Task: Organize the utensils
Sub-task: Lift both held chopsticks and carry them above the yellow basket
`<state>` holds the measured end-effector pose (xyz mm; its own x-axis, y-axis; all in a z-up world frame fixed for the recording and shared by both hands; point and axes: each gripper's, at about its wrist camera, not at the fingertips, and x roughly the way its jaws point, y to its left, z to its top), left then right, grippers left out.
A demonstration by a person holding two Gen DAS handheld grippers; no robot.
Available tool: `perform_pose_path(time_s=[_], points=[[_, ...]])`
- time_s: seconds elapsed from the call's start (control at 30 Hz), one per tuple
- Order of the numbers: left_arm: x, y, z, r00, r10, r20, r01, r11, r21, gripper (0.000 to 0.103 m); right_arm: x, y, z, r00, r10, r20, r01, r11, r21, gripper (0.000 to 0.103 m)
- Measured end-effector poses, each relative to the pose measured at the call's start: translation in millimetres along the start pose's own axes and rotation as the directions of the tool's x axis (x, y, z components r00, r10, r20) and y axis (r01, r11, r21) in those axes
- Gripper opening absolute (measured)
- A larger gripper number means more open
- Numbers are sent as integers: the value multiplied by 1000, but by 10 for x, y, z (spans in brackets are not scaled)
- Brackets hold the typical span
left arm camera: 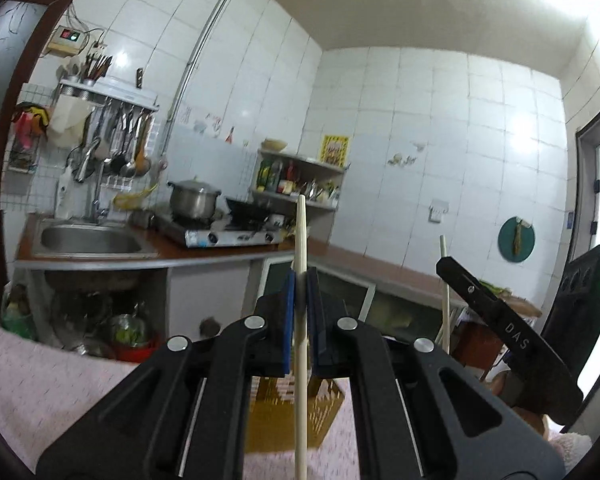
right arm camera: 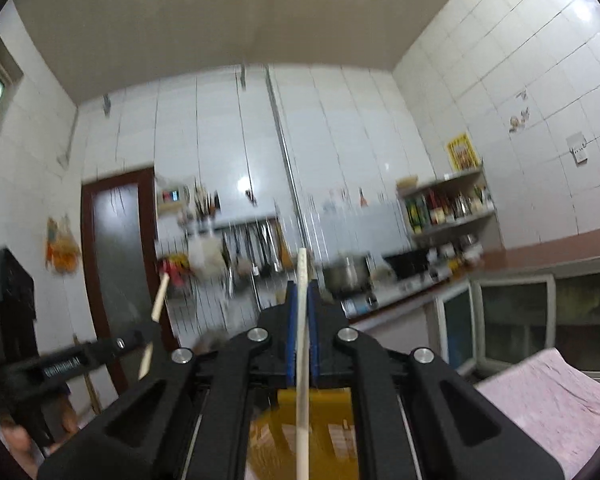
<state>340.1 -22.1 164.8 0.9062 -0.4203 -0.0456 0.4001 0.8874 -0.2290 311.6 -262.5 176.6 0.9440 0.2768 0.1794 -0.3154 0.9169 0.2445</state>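
Note:
My left gripper [left arm camera: 300, 284] is shut on a pale wooden chopstick [left arm camera: 301, 240] that stands upright between its blue pads, raised high above a yellow slotted utensil holder [left arm camera: 296, 412]. My right gripper [right arm camera: 301, 296] is shut on a second wooden chopstick [right arm camera: 302, 320], also upright, above the same yellow holder [right arm camera: 320, 420]. In the left wrist view the right gripper [left arm camera: 500, 320] shows at the right with its chopstick [left arm camera: 444, 280]. In the right wrist view the left gripper [right arm camera: 80, 360] shows at the left with its chopstick [right arm camera: 158, 304]. That view is motion-blurred.
A pink cloth [left arm camera: 60, 380] covers the surface under the holder. Behind are a counter with a steel sink [left arm camera: 92, 240], a gas stove with a pot [left arm camera: 196, 200], a corner shelf of bottles [left arm camera: 300, 184] and hanging utensils [left arm camera: 120, 140] on the tiled wall.

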Motion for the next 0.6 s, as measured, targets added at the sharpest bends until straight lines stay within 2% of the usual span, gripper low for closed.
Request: perform_pose_path(time_s=[0.13, 0.23, 0.4, 0.6], points=[[110, 175, 72, 997, -27, 72, 31, 998, -60, 4, 58, -69, -20, 994, 11, 113, -17, 998, 53, 6], [209, 311, 49, 994, -45, 95, 54, 994, -96, 4, 106, -76, -106, 988, 1, 157, -13, 997, 71, 6], [422, 366, -19, 993, -14, 115, 19, 999, -36, 4, 262, -23, -263, 979, -41, 198, 37, 999, 22, 6], [614, 331, -41, 992, -31, 123, 29, 999, 19, 4, 422, -35, -271, 970, -66, 234, 60, 998, 35, 6]])
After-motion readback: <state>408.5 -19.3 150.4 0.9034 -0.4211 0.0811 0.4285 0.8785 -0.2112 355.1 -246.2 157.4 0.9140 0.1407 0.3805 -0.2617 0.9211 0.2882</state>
